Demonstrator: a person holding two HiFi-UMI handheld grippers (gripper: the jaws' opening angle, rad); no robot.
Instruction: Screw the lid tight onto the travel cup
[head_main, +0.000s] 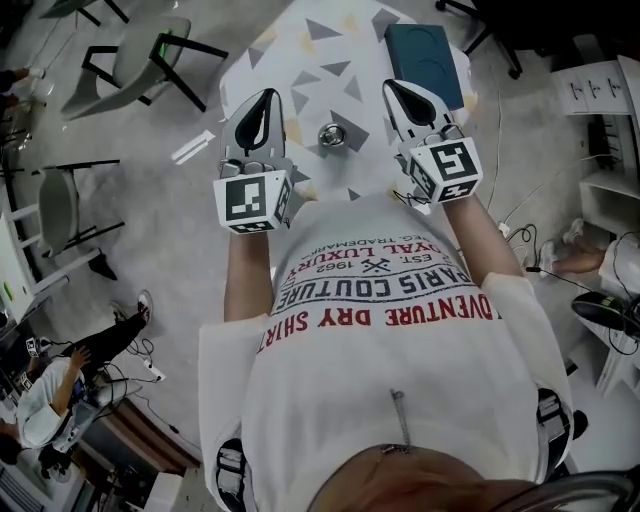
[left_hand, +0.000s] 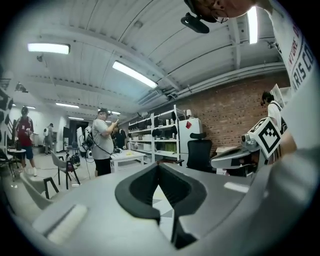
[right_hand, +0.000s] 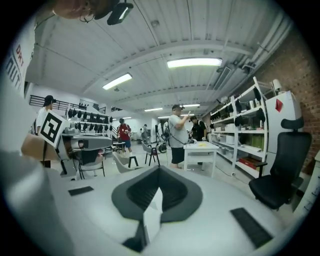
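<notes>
A small round silver metal travel cup (head_main: 331, 136) stands on the white worktop with grey triangle pattern (head_main: 300, 55). Seen from the head, it lies between the left tongs (head_main: 262, 108) and the right tongs (head_main: 405, 100), apart from both. Both tongs are clenched with nothing between them. A dark teal flat box (head_main: 425, 62) lies beyond the right tongs.

Glossy metal travel cup (head_main: 329, 136) on a smooth white table (head_main: 355, 95) printed with grey triangles. Either side of the cup, left gripper (head_main: 269, 94) and right gripper (head_main: 391, 85) look matt grey plastic with black lining.
</notes>
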